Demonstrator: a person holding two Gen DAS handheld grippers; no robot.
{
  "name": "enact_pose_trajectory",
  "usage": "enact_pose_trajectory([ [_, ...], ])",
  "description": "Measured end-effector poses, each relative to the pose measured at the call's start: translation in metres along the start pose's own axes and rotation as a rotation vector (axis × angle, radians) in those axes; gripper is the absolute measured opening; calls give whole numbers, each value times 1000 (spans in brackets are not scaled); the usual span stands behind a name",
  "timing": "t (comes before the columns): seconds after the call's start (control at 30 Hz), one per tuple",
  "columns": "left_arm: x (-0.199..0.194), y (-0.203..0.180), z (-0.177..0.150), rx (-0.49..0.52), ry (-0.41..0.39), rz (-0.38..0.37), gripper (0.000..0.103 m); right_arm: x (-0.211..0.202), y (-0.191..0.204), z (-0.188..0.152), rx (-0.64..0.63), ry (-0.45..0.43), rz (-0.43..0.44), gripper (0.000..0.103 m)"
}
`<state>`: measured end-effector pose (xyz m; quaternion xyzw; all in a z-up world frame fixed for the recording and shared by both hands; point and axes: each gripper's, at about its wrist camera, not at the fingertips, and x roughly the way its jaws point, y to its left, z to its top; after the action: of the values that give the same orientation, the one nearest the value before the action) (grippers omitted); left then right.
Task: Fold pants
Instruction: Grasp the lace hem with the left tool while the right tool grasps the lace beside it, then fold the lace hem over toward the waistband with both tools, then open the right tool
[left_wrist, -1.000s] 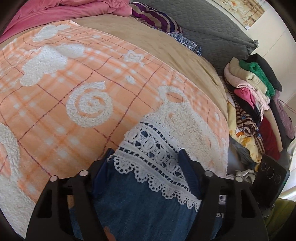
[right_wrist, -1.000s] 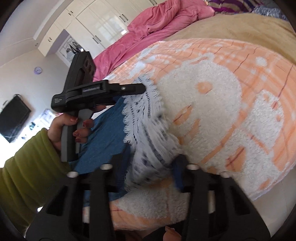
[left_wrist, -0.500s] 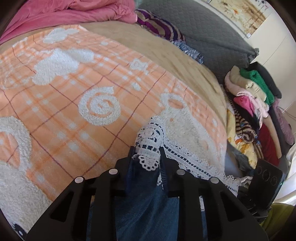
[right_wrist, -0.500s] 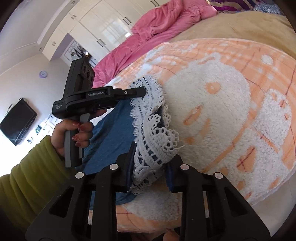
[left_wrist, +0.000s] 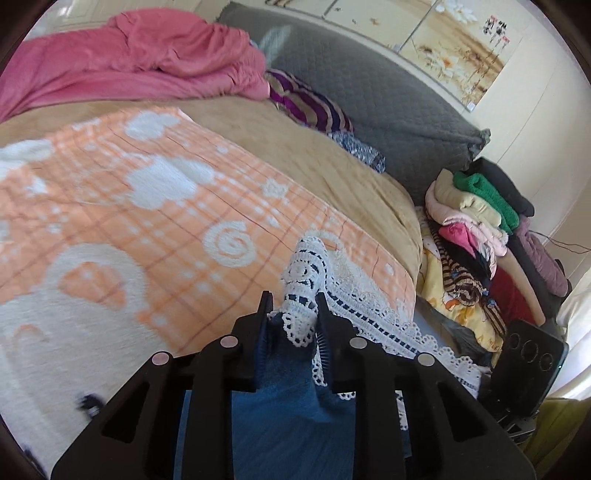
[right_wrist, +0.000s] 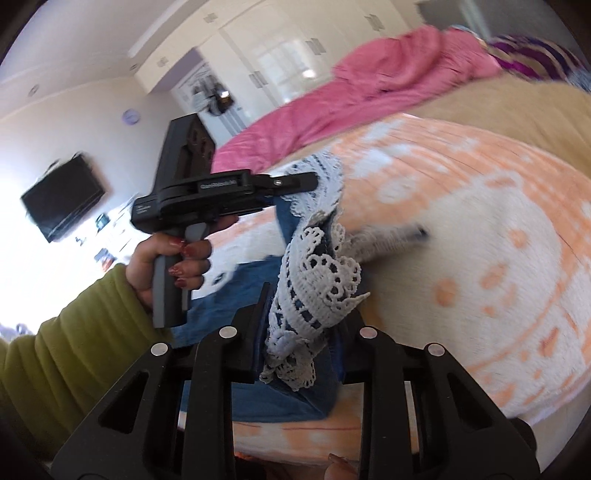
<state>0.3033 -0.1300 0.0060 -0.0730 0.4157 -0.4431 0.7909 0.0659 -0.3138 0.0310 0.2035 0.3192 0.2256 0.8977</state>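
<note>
Pants (left_wrist: 280, 417): blue denim, hem edged with white lace trim (left_wrist: 306, 280). They lay on an orange-and-white checked blanket (left_wrist: 122, 229) spread over the bed, with the lace hem bunched and raised off the blanket between the two grippers.

Left gripper (left_wrist: 291, 314): jaws drawn in close, pinching a wad of lace and denim; the trim stood up above the fingertips and more of it trailed off to the right across the blanket. In the right wrist view the same tool (right_wrist: 295, 181) was seen side-on, its tip buried in the lace edge, gripped by a hand (right_wrist: 173, 266) with red-painted nails in an olive-green sleeve (right_wrist: 62, 339).

Right gripper (right_wrist: 303, 321): jaws likewise pressed in on a thick fold of lace over denim, the blue cloth hanging below the pinch and running left toward the other tool.

Around: tan bedcover (left_wrist: 332, 166) under the blanket; crumpled pink duvet (left_wrist: 129, 62) at the far end; striped purple cushion (left_wrist: 310, 107); grey quilted headboard (left_wrist: 376, 107). To the right of the bed, a heap of folded clothes (left_wrist: 476, 229). In the right wrist view, white wardrobe doors (right_wrist: 266, 48) and a dark wall-mounted screen (right_wrist: 62, 195). Both views were somewhat blurred.
</note>
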Motion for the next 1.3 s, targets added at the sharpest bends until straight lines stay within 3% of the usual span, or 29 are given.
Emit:
enact_pose_trajectory([
  [0.07,-16,11,-4,-32,-20,5,22,8,21,1,-55,12,12,20],
  [0.27,-53,50,-35,-178,4,133,27,49,70,-14,-206,129,10,20],
  [0.33,-68,59,-46,-215,-19,165,44,65,89,-24,-299,181,-9,20],
  [0.37,-75,64,-50,-236,-28,179,61,72,97,-29,-346,205,-15,20],
  [0.4,-82,67,-55,-261,-32,192,65,81,107,-38,-405,239,-31,20],
  [0.63,-127,72,-101,-408,-157,153,73,106,136,-85,-612,340,-78,27],
  [0.83,-127,62,-142,-491,-172,134,80,101,143,-100,-671,346,-66,34],
  [0.9,-125,62,-146,-488,-133,170,84,98,149,-104,-706,348,-41,43],
  [0.93,-125,63,-147,-483,-130,175,84,96,152,-107,-708,353,-24,51],
  [1.03,-132,66,-149,-479,-145,179,84,86,146,-101,-634,369,45,57],
  [1.2,-145,63,-150,-432,-156,268,87,53,101,-57,-341,313,100,65],
  [1.27,-145,64,-149,-427,-153,286,87,46,81,-37,-250,271,63,65],
  [1.3,-144,65,-149,-433,-156,276,87,48,71,-26,-224,258,-10,65],
])
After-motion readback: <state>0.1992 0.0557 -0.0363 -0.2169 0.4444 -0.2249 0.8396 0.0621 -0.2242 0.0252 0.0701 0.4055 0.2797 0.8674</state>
